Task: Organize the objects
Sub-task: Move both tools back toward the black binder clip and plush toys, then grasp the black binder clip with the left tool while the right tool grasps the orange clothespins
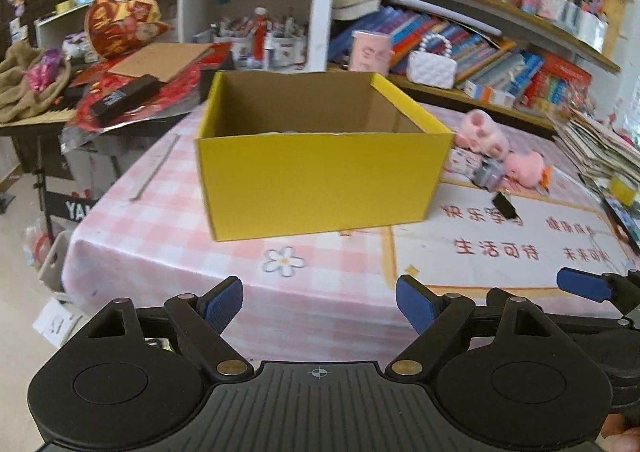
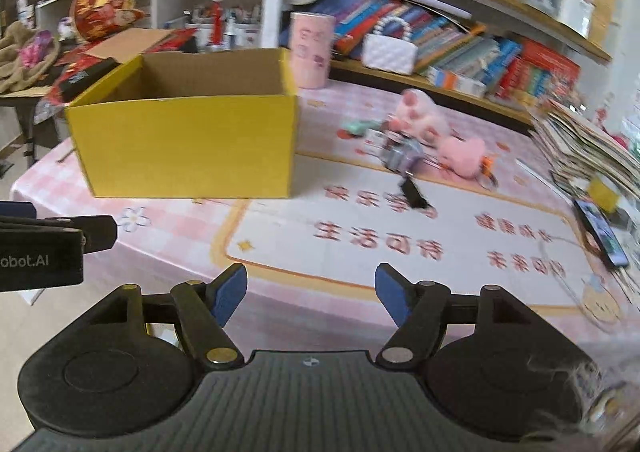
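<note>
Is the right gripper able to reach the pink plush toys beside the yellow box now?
Probably yes. The right gripper is open and empty, and only the flat mat lies between it and the pink plush toys; the yellow box stands off to the left.

The white mat (image 2: pixel 400 248) on the table is showing red Chinese lines, among them "生活可待" and "快乐学习". The left gripper's body (image 2: pixel 36 256), at the right wrist view's left edge, is showing "obot.AI". A black stand (image 1: pixel 72 208) beside the table is showing white "YA", cut off.
</note>
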The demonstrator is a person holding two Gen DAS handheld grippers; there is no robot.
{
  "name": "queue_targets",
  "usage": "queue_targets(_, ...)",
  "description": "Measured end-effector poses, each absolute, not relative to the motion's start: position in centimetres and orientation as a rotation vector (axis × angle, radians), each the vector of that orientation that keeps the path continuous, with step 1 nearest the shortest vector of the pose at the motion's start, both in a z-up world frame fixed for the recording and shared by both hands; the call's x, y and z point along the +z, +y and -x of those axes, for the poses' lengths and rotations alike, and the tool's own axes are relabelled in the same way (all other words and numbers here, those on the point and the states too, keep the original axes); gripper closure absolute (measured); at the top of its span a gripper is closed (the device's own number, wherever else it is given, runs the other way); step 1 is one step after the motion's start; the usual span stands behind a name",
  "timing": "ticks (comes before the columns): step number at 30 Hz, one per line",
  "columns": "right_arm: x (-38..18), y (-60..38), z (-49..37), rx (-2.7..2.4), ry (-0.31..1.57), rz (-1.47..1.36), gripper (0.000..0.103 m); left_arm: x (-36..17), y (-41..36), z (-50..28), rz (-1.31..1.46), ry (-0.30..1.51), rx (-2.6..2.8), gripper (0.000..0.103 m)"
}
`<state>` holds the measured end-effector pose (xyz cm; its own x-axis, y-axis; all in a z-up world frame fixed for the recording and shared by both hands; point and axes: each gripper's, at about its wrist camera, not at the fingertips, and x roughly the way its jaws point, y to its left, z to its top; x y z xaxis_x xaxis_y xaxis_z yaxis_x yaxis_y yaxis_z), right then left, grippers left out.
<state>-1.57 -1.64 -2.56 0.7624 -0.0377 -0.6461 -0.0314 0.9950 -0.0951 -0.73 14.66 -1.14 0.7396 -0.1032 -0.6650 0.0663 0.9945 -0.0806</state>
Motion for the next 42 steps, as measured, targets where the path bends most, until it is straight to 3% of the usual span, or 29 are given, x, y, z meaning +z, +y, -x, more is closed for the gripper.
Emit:
queue_targets(14,-3.1,-10.8,1.3,-0.201,0.742,0.053,0.031,-1.8,6.2,-2.7,0.012,0.766,-0.249,0.017)
queue_targets(31,-4.6,-22.0,-5.2,-0.214,0.811,0.038,0.030,-3.7,-4.4,-8.8,0.028,0.846,-0.275,0.020)
queue_targets(42,-5.3,-27.5,-10.7,-0.165,0.757,0.053,0.031,-4.6,-8.8,-15.5,0.122,0.843,-0.202,0.059)
